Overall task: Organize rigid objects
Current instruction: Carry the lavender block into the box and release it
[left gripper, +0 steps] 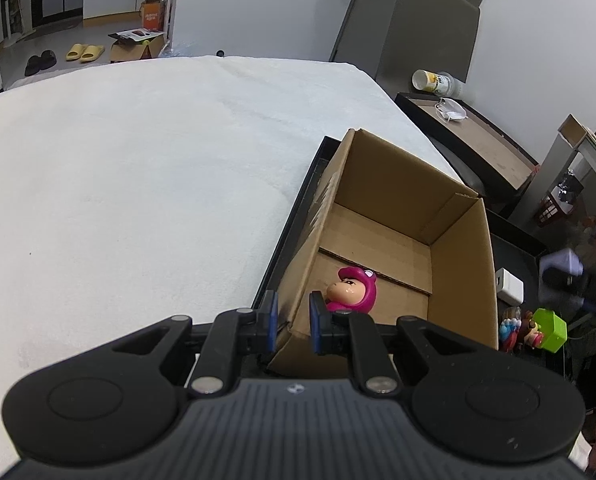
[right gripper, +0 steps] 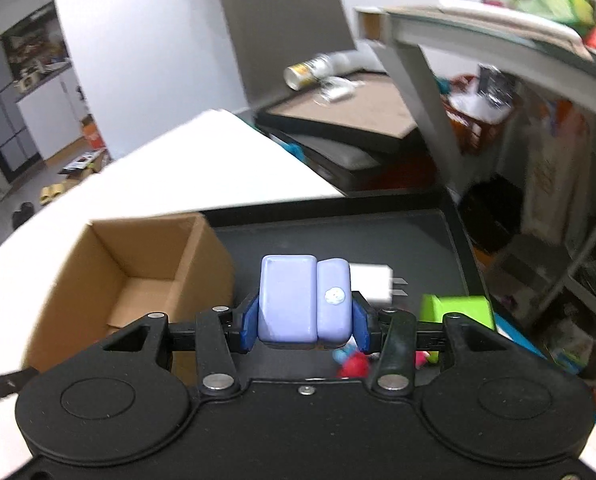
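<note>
Gripping a pale lilac block (right gripper: 303, 300), the right claw (right gripper: 303, 322) presses its blue pads (right gripper: 248, 326) against both of the block's sides; a small round white mark sits on the block's right part, too blurred to read. No lettering on the task's things is legible, and the print on the toppled cup (left gripper: 437, 80) at about 1 o'clock is also too small to make out.

The cardboard box (left gripper: 453, 248) stands open-topped in a black tray (right gripper: 425, 240) on the white-covered bench (left gripper: 138, 180). Inside it, near the corner closest to the left claw, lies a pink hooded figurine (left gripper: 351, 290). The left claw (left gripper: 294, 322) sits narrowly parted with the box's near wall rising between its fingers; whether the pads touch the cardboard I cannot tell.

Outside the box, on the tray at about 3 o'clock in the left wrist view, a white plug adapter (left gripper: 509, 284) lies near a green cube (left gripper: 551, 330) and a small colourful figure (left gripper: 515, 330) just beside it. From the right wrist view the adapter and cube lie beyond the held block, and the box is at about 9 o'clock. A face mask (left gripper: 451, 114) rests on a brown board beyond the tray
</note>
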Demonstrator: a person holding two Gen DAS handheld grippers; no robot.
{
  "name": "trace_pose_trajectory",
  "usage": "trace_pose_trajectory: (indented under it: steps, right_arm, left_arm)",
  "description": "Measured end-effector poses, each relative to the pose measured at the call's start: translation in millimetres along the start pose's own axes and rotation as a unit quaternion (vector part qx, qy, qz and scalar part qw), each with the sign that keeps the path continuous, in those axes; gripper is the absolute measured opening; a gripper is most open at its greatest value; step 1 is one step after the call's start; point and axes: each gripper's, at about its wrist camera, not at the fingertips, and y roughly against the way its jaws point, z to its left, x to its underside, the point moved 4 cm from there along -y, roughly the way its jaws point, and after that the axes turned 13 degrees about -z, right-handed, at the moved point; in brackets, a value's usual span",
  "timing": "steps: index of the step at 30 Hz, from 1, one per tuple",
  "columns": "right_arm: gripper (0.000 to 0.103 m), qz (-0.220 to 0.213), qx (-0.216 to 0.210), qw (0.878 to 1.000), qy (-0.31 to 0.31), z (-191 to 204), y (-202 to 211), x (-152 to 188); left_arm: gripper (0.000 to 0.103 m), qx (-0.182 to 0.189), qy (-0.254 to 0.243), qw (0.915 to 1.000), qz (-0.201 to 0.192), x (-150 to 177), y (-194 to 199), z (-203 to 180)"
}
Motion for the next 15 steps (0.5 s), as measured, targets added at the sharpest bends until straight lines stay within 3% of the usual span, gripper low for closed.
trace_pose_trajectory:
  steps: [15]
  right_arm:
    - [0.044,-0.015,-0.090,0.994,0.062,72,-17,-39]
  left_arm:
    - [0.015,0.009,0.011,0.9999,0.000,-2,-3,3]
